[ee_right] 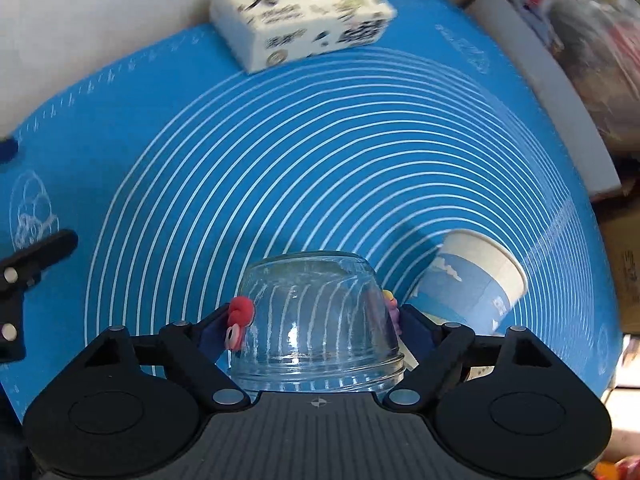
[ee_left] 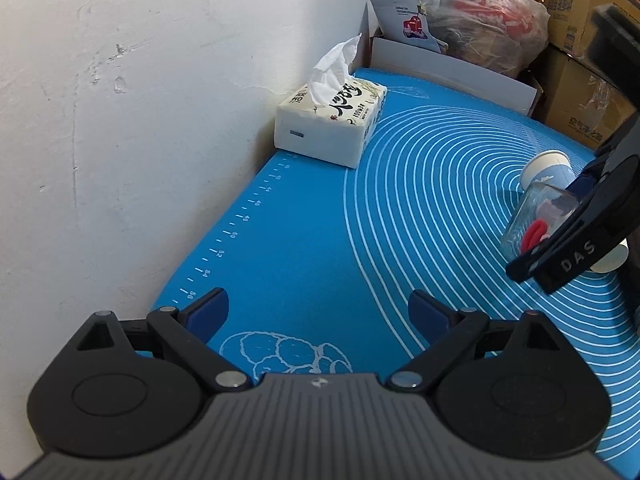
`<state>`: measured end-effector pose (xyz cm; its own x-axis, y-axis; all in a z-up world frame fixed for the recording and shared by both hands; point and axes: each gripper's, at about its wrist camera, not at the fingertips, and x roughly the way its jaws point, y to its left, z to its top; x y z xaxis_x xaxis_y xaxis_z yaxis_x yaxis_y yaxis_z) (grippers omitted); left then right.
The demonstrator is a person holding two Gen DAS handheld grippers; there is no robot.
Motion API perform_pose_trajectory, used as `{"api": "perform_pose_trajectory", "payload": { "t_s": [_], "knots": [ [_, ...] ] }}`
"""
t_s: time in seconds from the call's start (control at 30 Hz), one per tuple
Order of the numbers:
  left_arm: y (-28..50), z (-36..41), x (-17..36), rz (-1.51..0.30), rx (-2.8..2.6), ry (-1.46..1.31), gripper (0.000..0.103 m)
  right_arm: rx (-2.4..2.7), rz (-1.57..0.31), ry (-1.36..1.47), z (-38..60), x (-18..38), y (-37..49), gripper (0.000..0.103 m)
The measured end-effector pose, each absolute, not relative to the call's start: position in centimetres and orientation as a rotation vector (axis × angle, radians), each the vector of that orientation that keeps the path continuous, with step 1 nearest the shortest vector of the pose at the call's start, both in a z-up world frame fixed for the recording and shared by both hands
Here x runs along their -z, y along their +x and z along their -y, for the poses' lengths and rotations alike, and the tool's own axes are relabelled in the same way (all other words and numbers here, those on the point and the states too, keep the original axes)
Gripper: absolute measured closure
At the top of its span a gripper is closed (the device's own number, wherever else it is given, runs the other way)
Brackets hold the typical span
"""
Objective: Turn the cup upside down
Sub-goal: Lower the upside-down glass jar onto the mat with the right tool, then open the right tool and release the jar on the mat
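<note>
Between the right gripper's (ee_right: 318, 332) closed jaws, the glass cup (ee_right: 316, 316) tilts base-forward.

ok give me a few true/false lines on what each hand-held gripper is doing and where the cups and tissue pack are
1. The right hand-held gripper is shut on the clear glass cup. True.
2. The left hand-held gripper holds the paper cup. False: it is open and holds nothing; the paper cup sits on the blue mat.
3. The glass cup has a red decoration on its side. True.
4. The tissue pack sits at the middle of the mat's rings. False: it sits at the mat's edge by the wall.
5. The paper cup is beside the glass cup. True.
</note>
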<state>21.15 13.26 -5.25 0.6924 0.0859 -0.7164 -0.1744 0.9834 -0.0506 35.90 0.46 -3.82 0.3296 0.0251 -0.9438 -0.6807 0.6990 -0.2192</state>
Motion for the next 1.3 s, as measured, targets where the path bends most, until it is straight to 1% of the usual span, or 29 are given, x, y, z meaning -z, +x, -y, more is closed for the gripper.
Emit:
{"api": "perform_pose_trajectory", "payload": {
  "t_s": [0.17, 0.23, 0.37, 0.5, 0.7, 1.0, 1.17, 1.3],
  "knots": [
    [21.1, -13.0, 5.1, -0.788, -0.135, -0.123, 0.007, -0.48, -1.032, -0.457, 3.1, 2.4, 33.9, 0.018],
    [21.1, -12.8, 5.0, -0.784, -0.132, -0.126, 0.007, -0.456, -0.954, -0.352, 4.8, 2.1, 32.2, 0.018],
    [20.9, -12.4, 4.7, -0.773, -0.121, -0.136, 0.007, -0.368, -0.801, -0.195, 7.7, 2.7, 27.8, 0.018],
    [20.5, -11.7, 4.2, -0.753, -0.102, -0.139, 0.007, -0.276, -0.715, -0.043, 10.6, 4.1, 24.7, 0.018],
    [19.7, -9.8, 4.0, -0.729, -0.064, -0.141, 0.007, -0.17, -0.56, -0.004, 12.1, 6.3, 20.7, 0.018],
    [18.4, -8.3, 4.4, -0.735, -0.06, -0.113, 0.007, -0.136, -0.496, -0.005, 12.9, 8.2, 17.7, 0.018],
    [17.7, -7.7, 4.4, -0.738, -0.054, -0.104, 0.007, -0.136, -0.525, 0.009, 13.4, 8.8, 16.7, 0.018],
    [17.3, -7.2, 4.4, -0.741, -0.049, -0.094, 0.007, -0.134, -0.531, -0.04, 13.0, 9.3, 16.1, 0.018]
  ]
}}
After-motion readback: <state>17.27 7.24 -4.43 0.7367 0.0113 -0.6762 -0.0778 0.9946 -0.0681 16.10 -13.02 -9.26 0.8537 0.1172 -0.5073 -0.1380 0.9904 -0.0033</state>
